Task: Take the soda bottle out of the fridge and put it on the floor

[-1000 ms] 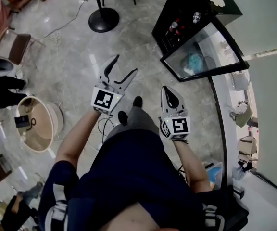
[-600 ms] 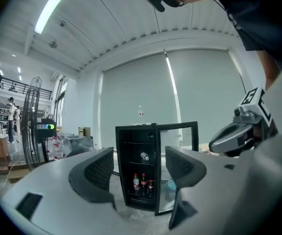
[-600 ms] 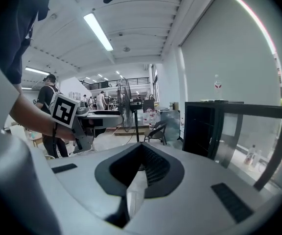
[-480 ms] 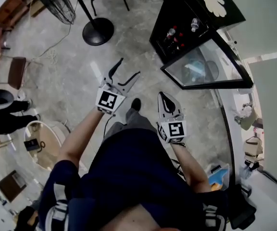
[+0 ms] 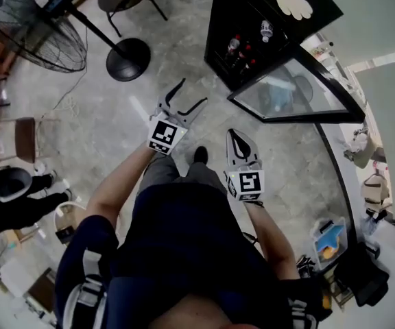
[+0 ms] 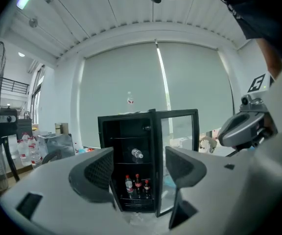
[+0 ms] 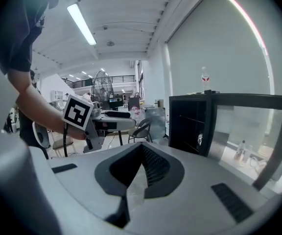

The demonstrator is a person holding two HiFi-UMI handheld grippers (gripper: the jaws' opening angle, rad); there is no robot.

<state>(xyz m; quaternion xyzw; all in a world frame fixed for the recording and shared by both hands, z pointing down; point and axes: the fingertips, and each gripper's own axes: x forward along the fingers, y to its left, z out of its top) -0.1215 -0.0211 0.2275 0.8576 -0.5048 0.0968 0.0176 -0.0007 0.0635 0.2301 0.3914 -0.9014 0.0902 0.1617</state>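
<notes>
The black fridge (image 5: 252, 19) stands with its glass door (image 5: 293, 91) swung open. Three small soda bottles (image 6: 136, 184) stand on its lower shelf, also seen as soda bottles (image 5: 238, 48) from the head view. A clear bottle (image 6: 137, 154) lies on the shelf above. My left gripper (image 5: 192, 93) is open and empty, held in the air short of the fridge (image 6: 131, 155) and pointing at it. My right gripper (image 5: 234, 136) is shut on nothing and hangs beside the door. In the right gripper view the right gripper (image 7: 141, 166) shows closed jaws, with the fridge (image 7: 195, 124) off to the right.
A standing fan (image 5: 36, 22) with a round base (image 5: 127, 50) is at the upper left. A chair (image 5: 16, 139) and a seated person (image 5: 12, 194) are at the left. A small bottle (image 6: 130, 100) stands on the fridge top. A blue container (image 5: 331, 237) lies by the wall.
The person has stepped nearer the fridge, so it and the fan now sit closer in view. Both grippers moved forward with them; the left stays open, the right stays shut.
</notes>
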